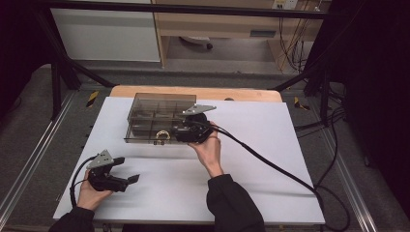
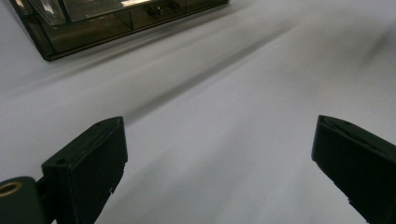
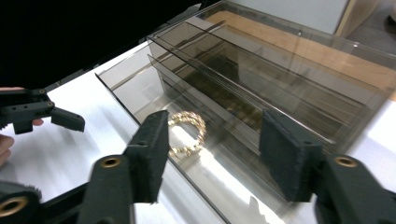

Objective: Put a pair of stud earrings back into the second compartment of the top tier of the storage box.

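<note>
Because the gold bracelet (image 3: 187,132) lies flat in a near compartment of the smoked clear organiser box (image 1: 145,104), just inside its front wall, what matters for my next move is that it sits straight ahead of my right gripper (image 3: 212,151) and slightly toward its left jaw, below and between the two pads. It is a closed loop, so it points nowhere in particular; its slightly longer span seems to run along the front wall of the box, whose own long axis runs across the table (image 1: 270,145) from my left to my right. My right gripper is by far the nearer tool, hovering at the box's near right corner with its jaws spread wide and holding nothing. My left gripper (image 1: 126,170) rests well apart, low on the near left of the white surface, jaws likewise wide apart and empty, aimed roughly toward the box. I judge the reach belongs to the right hand (image 1: 207,147), coming down over the front wall.
</note>
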